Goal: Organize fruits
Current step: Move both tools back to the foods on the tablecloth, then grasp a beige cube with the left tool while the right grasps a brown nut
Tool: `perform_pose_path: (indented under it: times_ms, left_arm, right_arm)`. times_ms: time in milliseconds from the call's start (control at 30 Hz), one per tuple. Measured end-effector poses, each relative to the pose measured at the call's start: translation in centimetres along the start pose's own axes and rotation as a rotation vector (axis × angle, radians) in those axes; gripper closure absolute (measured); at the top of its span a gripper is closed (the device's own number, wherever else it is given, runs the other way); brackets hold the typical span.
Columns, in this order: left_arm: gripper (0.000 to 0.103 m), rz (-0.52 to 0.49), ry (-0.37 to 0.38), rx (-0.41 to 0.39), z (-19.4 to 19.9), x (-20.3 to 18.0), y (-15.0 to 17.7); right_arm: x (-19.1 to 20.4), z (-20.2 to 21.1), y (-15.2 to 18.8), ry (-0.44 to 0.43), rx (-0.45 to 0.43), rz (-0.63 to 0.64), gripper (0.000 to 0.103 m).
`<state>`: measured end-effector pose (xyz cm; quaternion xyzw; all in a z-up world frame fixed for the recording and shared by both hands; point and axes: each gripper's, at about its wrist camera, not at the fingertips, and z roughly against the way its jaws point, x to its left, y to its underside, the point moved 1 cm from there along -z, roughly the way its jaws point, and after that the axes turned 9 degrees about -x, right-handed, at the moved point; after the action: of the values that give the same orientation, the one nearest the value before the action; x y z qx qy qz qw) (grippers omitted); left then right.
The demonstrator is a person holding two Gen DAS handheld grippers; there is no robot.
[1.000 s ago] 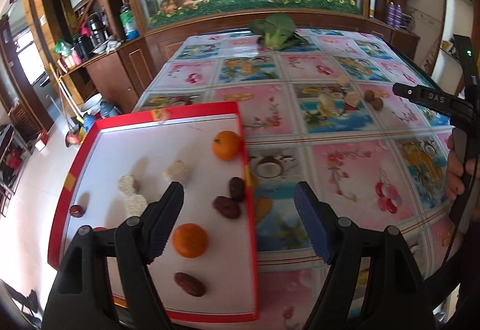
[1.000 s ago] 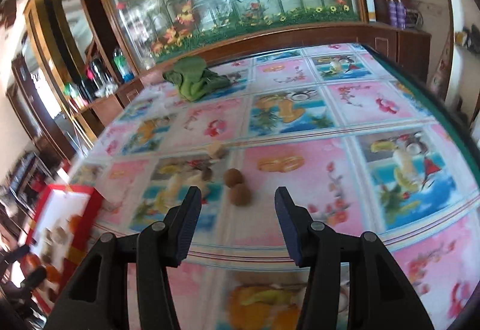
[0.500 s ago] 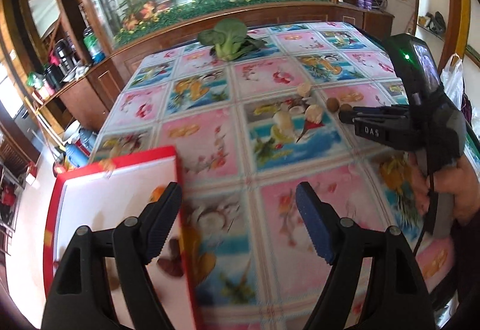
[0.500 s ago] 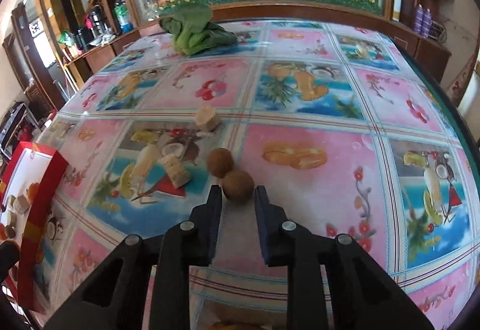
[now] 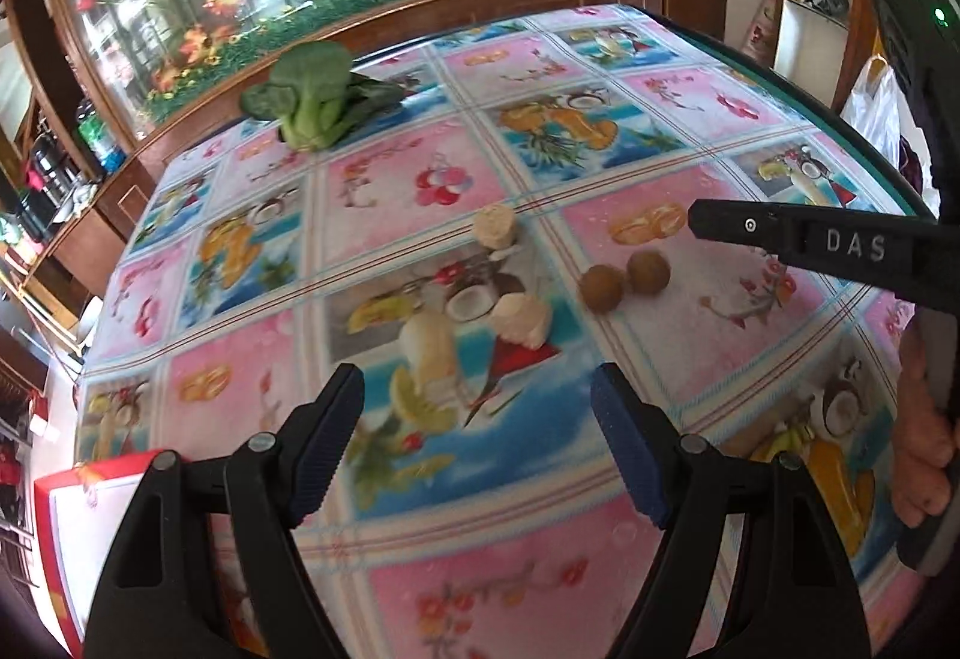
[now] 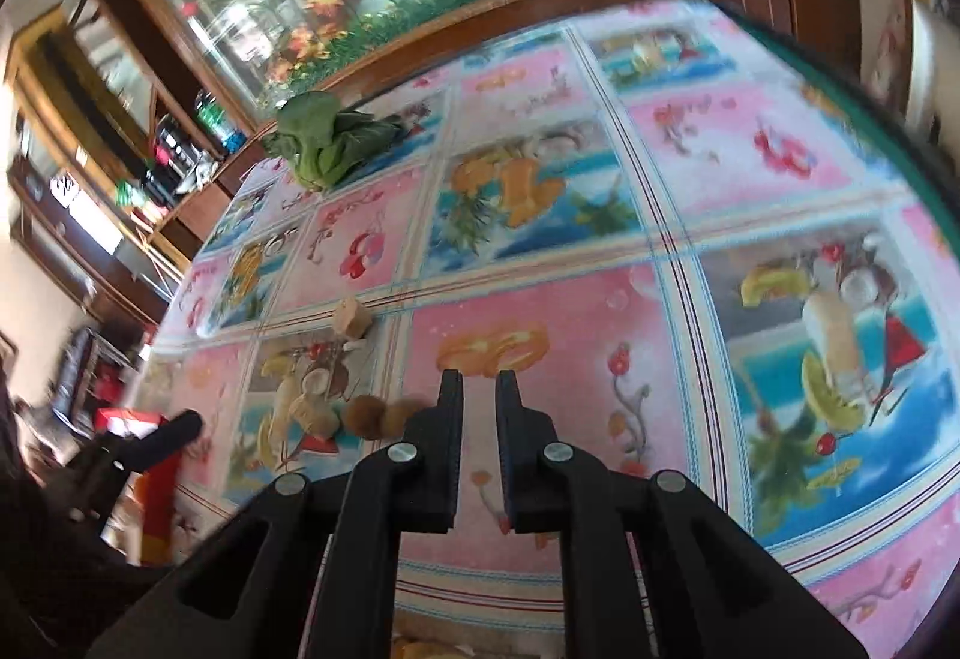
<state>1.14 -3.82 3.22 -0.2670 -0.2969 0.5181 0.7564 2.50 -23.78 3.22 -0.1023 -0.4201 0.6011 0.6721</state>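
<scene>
Left gripper (image 5: 477,443) hovers over the fruit-print tablecloth (image 5: 420,569), jaws spread wide, nothing between them. Just beyond its fingertips lies a pale fruit chunk (image 5: 521,320), roughly centred on the gap but farther out — not inside it. A second pale, round-cut piece (image 5: 495,228) sits farther still, slightly left of the first.

Two small brown round fruits (image 5: 624,280) lie side by side, touching, to the right of the near pale chunk and beyond the left gripper's right finger. The right gripper (image 5: 696,224) comes in from the right edge of the left view, its tip above and just right of the brown pair; a hand (image 5: 921,449) holds its handle.

In the right wrist view the right gripper (image 6: 480,389) has its jaws pressed nearly together — only a thin slit, nothing pinched. The brown fruits (image 6: 384,416) sit just left of its left finger, partly hidden behind it, outside the jaws.

Red-rimmed white tray (image 5: 57,533) shows at the near left corner, well apart from the loose fruit. A leafy green vegetable (image 5: 318,98) lies at the far left of the table.
</scene>
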Motion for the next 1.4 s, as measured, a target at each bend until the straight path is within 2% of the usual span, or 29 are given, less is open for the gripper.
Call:
perform_pose_path:
  times_ms: [167, 267, 367, 533, 633, 667, 733, 900, 1000, 1167, 1400]
  left_arm:
    - [0.024, -0.041, 0.021, 0.002, -1.5, -0.8, -0.7]
    - [0.026, -0.041, 0.046, 0.026, -2.8, -0.6, -0.9]
    - [0.040, -0.033, 0.078, 0.048, -3.7, -0.4, -1.0]
    - [0.050, 0.047, 0.178, 0.059, -4.8, 0.4, -1.1]
    - [0.059, 0.059, 0.186, 0.049, -4.8, 0.4, -1.1]
    - [0.068, 0.058, 0.191, 0.044, -4.6, 0.3, -1.1]
    - [0.075, 0.065, 0.195, 0.039, -4.3, 0.1, -0.9]
    - [0.075, 0.098, 0.195, 0.041, -3.2, 0.3, 0.1]
    - [0.075, 0.135, 0.194, 0.033, -1.6, 0.7, 1.1]
    - [0.075, 0.149, 0.168, -0.008, 1.9, 1.0, 2.9]
    - [0.075, 0.167, 0.163, -0.063, 6.4, 1.0, 5.0]
  right_arm:
    - [-1.9, 0.5, -0.7, -0.076, 0.022, -0.142, 0.092]
    - [-1.7, 0.8, -0.6, -0.063, 0.015, -0.137, 0.092]
    - [-1.1, 0.5, -0.4, -0.082, 0.039, -0.120, 0.092]
    - [-0.4, 0.0, -0.3, -0.095, 0.062, -0.086, 0.092]
    - [-0.1, -0.4, -0.2, -0.133, 0.092, -0.081, 0.092]
    - [0.0, -0.7, 0.0, -0.155, 0.112, -0.080, 0.092]
    - [0.3, -1.0, 0.2, -0.176, 0.137, -0.071, 0.092]
    - [1.3, -1.4, 0.7, -0.173, 0.163, -0.021, 0.089]
    - [1.9, -1.5, 0.9, -0.158, 0.149, 0.012, 0.082]
    - [3.0, -2.0, 1.6, -0.177, 0.174, 0.066, 0.081]
    - [4.3, -2.4, 2.6, -0.122, 0.151, 0.155, 0.081]
